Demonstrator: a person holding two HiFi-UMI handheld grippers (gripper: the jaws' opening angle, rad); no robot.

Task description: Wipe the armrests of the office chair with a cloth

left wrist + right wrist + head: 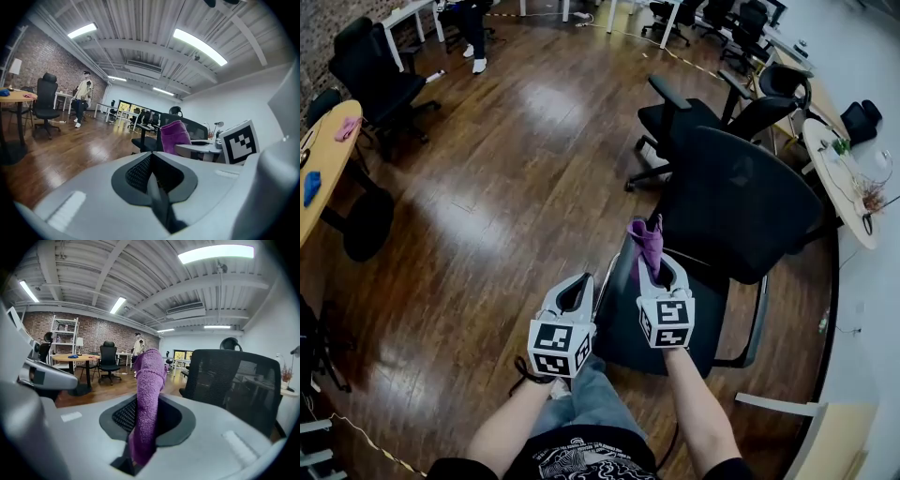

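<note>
Dark polished wooden floor (516,159) fills most of the head view, with office chairs scattered round the room and a black mesh-backed office chair (741,202) standing directly ahead of me. My right hand-held gripper (662,274) is pinching a purple knitted cloth (647,242), which stands up out of the jaws as a folded wad; the right gripper view shows it clamped deep between them. My left hand-held gripper (574,292) is pressed together on nothing and held just beside the right one. Both hang near the chair's seat, and the cloth touches no part of the chair that I can see. I judge that wiping has not begun and this is the approach. Next I need to bring the cloth down onto what looks like the curved grey armrest (758,314) at the chair's right side, press it against the top and draw it along the length. The chair may swivel or roll under pressure, so the free left one could steady it.
</note>
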